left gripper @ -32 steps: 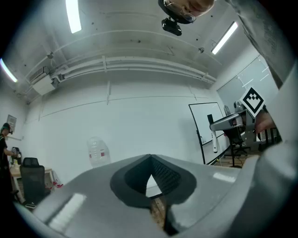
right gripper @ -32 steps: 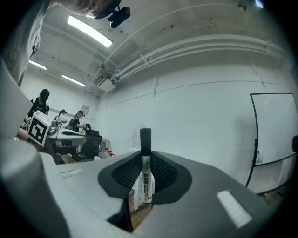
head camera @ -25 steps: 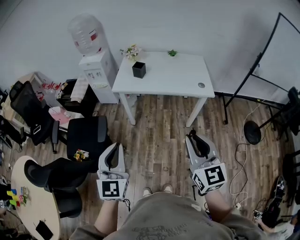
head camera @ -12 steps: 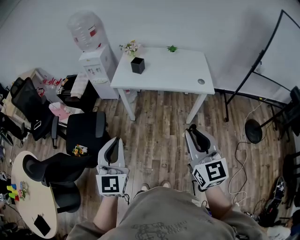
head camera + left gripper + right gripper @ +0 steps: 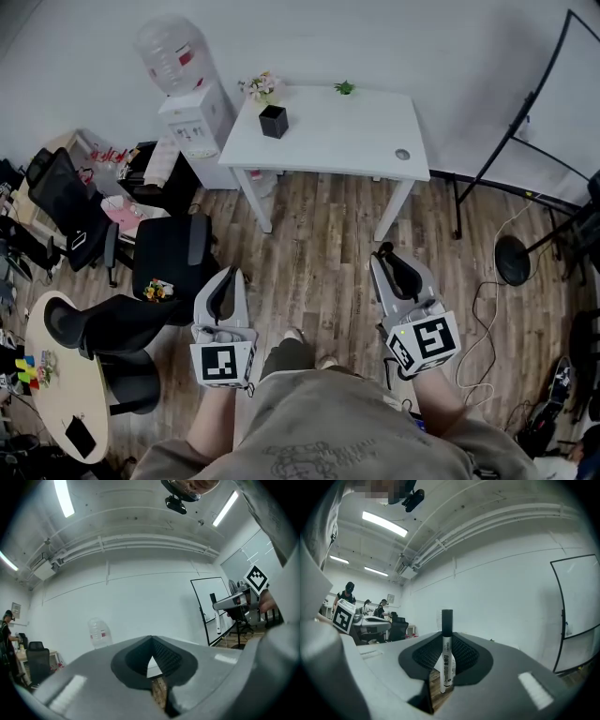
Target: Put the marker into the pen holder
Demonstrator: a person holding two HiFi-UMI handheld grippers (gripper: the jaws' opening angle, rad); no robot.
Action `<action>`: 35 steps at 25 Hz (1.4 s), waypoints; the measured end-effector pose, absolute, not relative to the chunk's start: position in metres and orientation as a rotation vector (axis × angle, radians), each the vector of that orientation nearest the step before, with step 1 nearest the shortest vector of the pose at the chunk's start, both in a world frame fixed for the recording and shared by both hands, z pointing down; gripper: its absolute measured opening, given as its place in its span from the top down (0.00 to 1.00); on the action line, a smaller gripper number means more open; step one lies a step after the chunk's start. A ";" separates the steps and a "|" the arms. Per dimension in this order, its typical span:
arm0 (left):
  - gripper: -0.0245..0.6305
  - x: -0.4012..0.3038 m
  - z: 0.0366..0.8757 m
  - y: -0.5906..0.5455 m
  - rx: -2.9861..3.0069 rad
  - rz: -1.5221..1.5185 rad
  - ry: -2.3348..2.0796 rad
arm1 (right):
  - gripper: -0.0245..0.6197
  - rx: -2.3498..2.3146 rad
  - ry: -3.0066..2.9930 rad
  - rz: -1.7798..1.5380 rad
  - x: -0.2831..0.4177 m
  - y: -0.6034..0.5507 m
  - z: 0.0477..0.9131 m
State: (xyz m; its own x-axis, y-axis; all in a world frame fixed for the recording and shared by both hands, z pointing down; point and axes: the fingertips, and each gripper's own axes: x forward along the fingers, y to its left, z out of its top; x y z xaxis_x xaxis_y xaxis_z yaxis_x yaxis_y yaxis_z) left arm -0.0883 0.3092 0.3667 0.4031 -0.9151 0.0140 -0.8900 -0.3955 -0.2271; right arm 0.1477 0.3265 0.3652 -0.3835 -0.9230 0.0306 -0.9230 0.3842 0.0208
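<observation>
The black square pen holder (image 5: pixel 273 121) stands on the left part of the white table (image 5: pixel 347 141), far ahead of both grippers. In the right gripper view, my right gripper (image 5: pixel 446 641) is shut on a white marker (image 5: pixel 447 658), which stands upright between the pads with its black cap on top. In the head view the right gripper (image 5: pixel 384 251) hangs over the wooden floor, well short of the table; the marker is not discernible there. My left gripper (image 5: pixel 228 274) is shut with nothing in it, also over the floor, and its jaws (image 5: pixel 152 641) meet tip to tip.
A water dispenser (image 5: pixel 192 103) stands left of the table. Flowers (image 5: pixel 260 86) and a small plant (image 5: pixel 344 87) sit at the table's back edge. Black office chairs (image 5: pixel 173 267) and a round table (image 5: pixel 56 394) are at the left, a whiteboard stand (image 5: pixel 525 122) and floor cables at the right.
The view has shifted slightly, and the table now sits a little higher in the picture. One foot has stepped forward. Both grippers keep their hold and stay at about the same place.
</observation>
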 end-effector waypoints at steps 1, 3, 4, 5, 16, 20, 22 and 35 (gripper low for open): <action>0.96 -0.086 0.366 0.308 -2.471 -0.201 1.606 | 0.82 1.726 -2.585 -0.003 0.150 0.326 0.365; 0.96 -0.082 0.366 0.306 -2.473 -0.196 1.597 | 0.82 1.736 -2.579 -0.007 0.153 0.322 0.367; 0.96 -0.081 0.367 0.304 -2.477 -0.194 1.594 | 0.82 1.740 -2.575 -0.005 0.154 0.320 0.368; 0.96 -0.079 0.368 0.302 -2.479 -0.194 1.591 | 0.82 1.741 -2.572 -0.003 0.155 0.317 0.370; 0.96 -0.074 0.379 0.243 -2.512 -0.182 1.576 | 0.82 1.755 -2.531 0.005 0.164 0.260 0.378; 0.96 -0.075 0.386 0.204 -2.526 -0.184 1.565 | 0.82 1.763 -2.533 0.016 0.162 0.225 0.381; 0.96 -0.077 0.386 0.181 -2.533 -0.187 1.564 | 0.82 1.758 -2.524 0.024 0.158 0.203 0.383; 0.96 -0.108 0.381 0.001 -2.625 -0.210 1.493 | 0.82 1.782 -2.462 0.029 0.120 0.033 0.364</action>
State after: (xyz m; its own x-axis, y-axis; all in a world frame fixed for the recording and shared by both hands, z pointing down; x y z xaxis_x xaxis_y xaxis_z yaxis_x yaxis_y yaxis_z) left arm -0.1080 0.0012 0.3806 0.5055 -0.8605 0.0638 -0.8446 -0.5086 -0.1672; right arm 0.1204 0.0328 0.3642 -0.3092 -0.9464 0.0937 -0.9483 0.3142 0.0447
